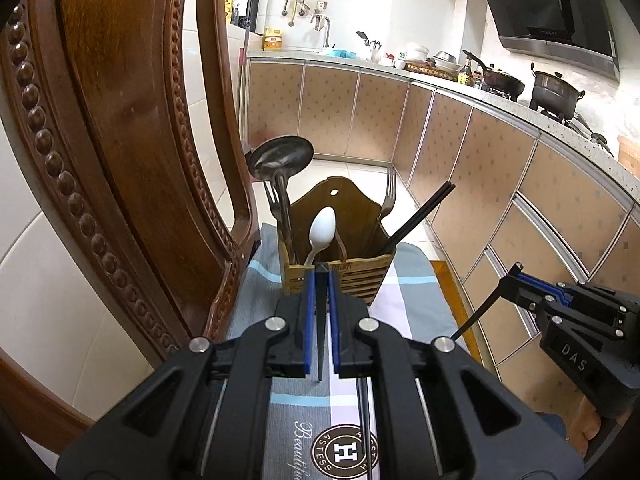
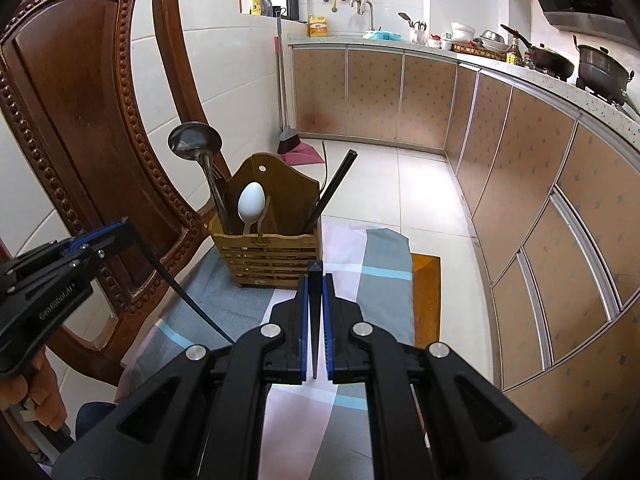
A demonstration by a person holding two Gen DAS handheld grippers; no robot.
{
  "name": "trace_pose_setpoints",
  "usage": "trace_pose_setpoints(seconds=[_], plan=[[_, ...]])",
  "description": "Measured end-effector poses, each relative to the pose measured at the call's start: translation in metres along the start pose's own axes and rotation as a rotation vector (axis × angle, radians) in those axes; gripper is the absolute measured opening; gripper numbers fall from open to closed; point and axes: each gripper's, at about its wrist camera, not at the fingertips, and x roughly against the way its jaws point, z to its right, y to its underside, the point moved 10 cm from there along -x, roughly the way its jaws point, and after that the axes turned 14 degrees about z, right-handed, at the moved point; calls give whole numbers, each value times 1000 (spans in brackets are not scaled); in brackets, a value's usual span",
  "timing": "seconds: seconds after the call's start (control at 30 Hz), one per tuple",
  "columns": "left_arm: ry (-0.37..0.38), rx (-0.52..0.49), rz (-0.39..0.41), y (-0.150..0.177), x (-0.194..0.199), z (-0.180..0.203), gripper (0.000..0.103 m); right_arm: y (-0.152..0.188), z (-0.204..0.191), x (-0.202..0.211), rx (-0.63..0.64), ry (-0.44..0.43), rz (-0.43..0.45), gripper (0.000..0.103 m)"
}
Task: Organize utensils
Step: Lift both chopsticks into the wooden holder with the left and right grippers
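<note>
Clamped between the pads of my left gripper (image 1: 321, 276) is one black chopstick (image 1: 320, 332), tip toward the camera. My right gripper (image 2: 315, 276) pinches a second black chopstick (image 2: 315, 328) the same way. Both hang above the checked cloth (image 2: 384, 248); ahead stands the wooden utensil holder (image 2: 266, 258) (ladle (image 2: 195, 141), white spoon (image 2: 251, 201), forks, two chopsticks inside) beside a carved chair (image 2: 80, 92).

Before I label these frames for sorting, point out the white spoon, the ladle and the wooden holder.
white spoon (image 1: 322, 224): left wrist view, on its bowl.
ladle (image 2: 195, 141): right wrist view, on its bowl.
wooden holder (image 2: 266, 258): right wrist view, on its slatted front wall.
</note>
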Motion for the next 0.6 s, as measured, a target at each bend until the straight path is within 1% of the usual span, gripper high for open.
trace_pose_setpoints(seconds=[0.2,0.37,0.43,0.6], plan=[[3,-7,26,-16,5,2,7,-22,0,10,-11,-11,41,7],[27,-10,53,-39,7,4,7,-47,-4,19,1,-21,88,7],[34,-12,75,-53,9,5,7,-61,-5,23,3,-27,112,7],[20,-28,154,-97,15,3,7,-95,-7,30,-5,-39,162,7]])
